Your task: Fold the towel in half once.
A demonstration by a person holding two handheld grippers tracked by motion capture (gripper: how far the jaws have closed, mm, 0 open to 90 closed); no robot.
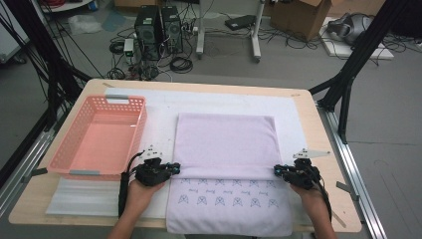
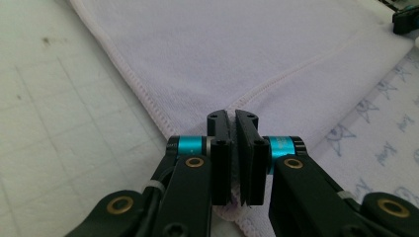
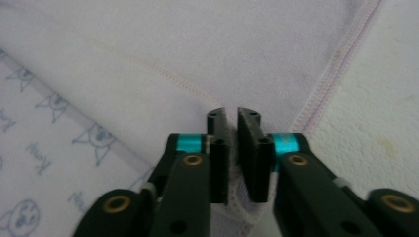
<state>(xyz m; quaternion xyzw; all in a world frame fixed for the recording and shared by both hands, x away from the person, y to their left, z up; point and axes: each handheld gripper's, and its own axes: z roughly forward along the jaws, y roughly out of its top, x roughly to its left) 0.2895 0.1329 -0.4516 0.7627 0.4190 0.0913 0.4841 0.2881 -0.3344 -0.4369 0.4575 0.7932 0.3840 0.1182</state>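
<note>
Lilac towel [image 1: 226, 144], folded edge pinched in left tool [image 1: 175, 168], right tool [image 1: 276, 172]

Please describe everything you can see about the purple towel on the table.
The purple towel is pale lilac, soft terry-like cloth with stitched hems. It lies flat on the white mat, right of the pink basket. Its far part is folded over toward the person, plain side up; the near part shows small printed blue cat faces and reaches the table's near edge. The left gripper and the right gripper are each shut on one end of the folded layer's near edge.
</note>
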